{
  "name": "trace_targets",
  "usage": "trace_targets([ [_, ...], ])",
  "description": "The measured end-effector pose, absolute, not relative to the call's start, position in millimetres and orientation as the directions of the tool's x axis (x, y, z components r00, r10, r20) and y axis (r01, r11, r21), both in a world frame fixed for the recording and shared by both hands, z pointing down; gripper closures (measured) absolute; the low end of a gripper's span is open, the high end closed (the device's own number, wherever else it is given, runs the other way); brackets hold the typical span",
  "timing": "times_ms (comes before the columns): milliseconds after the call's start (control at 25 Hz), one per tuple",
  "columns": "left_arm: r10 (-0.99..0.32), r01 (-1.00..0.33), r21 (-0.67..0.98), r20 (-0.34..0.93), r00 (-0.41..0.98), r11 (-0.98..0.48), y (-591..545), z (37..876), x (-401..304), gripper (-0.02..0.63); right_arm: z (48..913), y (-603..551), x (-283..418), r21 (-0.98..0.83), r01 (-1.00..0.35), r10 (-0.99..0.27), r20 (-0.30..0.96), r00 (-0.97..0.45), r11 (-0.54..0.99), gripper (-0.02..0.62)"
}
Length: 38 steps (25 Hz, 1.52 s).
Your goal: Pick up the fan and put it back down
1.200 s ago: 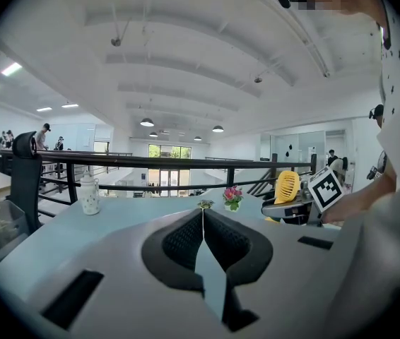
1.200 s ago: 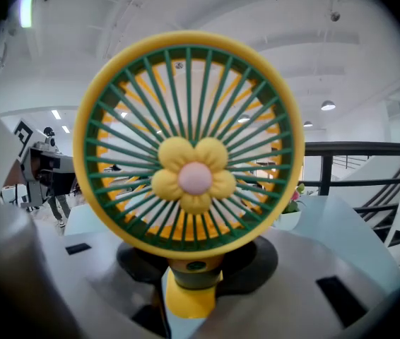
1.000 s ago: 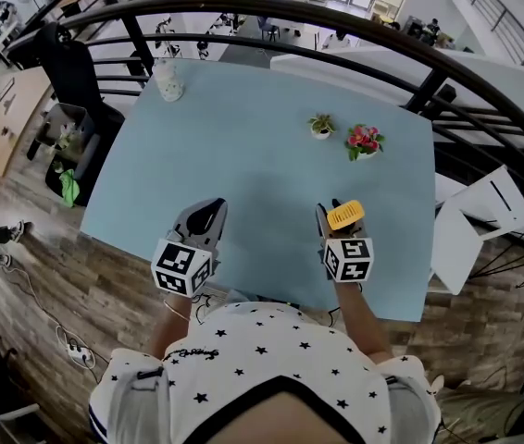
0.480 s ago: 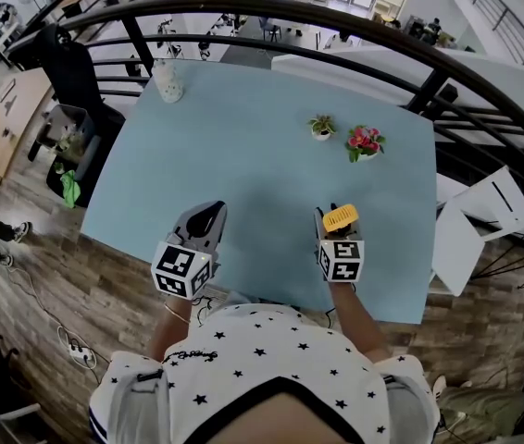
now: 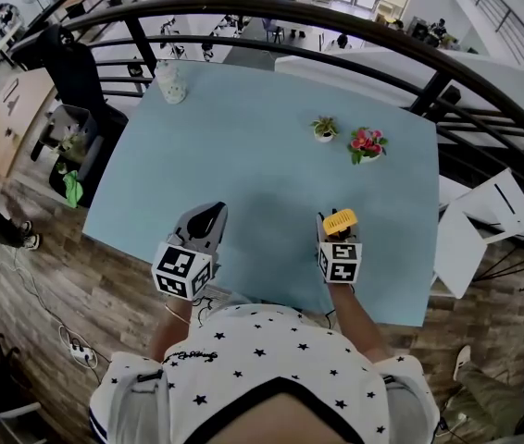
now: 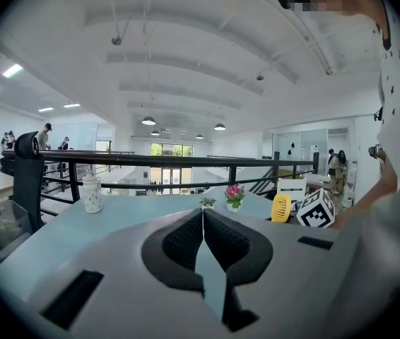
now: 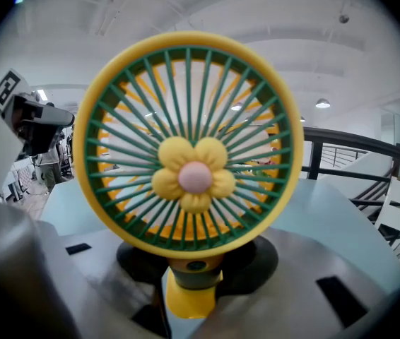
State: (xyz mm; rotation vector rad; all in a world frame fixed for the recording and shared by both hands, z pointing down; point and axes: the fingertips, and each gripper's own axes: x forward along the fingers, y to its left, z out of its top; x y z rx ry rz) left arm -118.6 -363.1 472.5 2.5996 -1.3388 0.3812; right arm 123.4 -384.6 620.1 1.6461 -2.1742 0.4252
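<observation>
A small yellow hand fan (image 7: 189,140) with a green grille and a flower at its centre stands upright in my right gripper (image 7: 189,288), which is shut on the fan's handle. In the head view the fan (image 5: 340,219) rises above the right gripper (image 5: 333,233) near the front right of the light blue table (image 5: 243,146). I cannot tell whether its base touches the table. My left gripper (image 5: 208,213) hovers at the front left, shut and empty, its pads (image 6: 186,235) meeting. The fan (image 6: 280,207) also shows in the left gripper view.
Two small potted plants (image 5: 323,128) (image 5: 366,142) stand at the table's far right, and a white vase (image 5: 170,83) at its far left corner. A black railing (image 5: 271,12) curves behind the table. A white folded chair (image 5: 475,229) leans at the right.
My right gripper has sunk a little toward the table with the fan still in it. The left gripper has stayed in place.
</observation>
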Motion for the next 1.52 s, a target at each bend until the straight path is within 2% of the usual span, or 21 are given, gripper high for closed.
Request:
trace_targets([
  [1520, -0.773, -0.827, 0.063, 0.322, 0.547, -0.559, -359.5, 476.7, -131.1, 0.577, 669.9, -367.4, 123.9, 0.006, -0.966, -0.795, 0.570, -0.209, 0.258, 0.443],
])
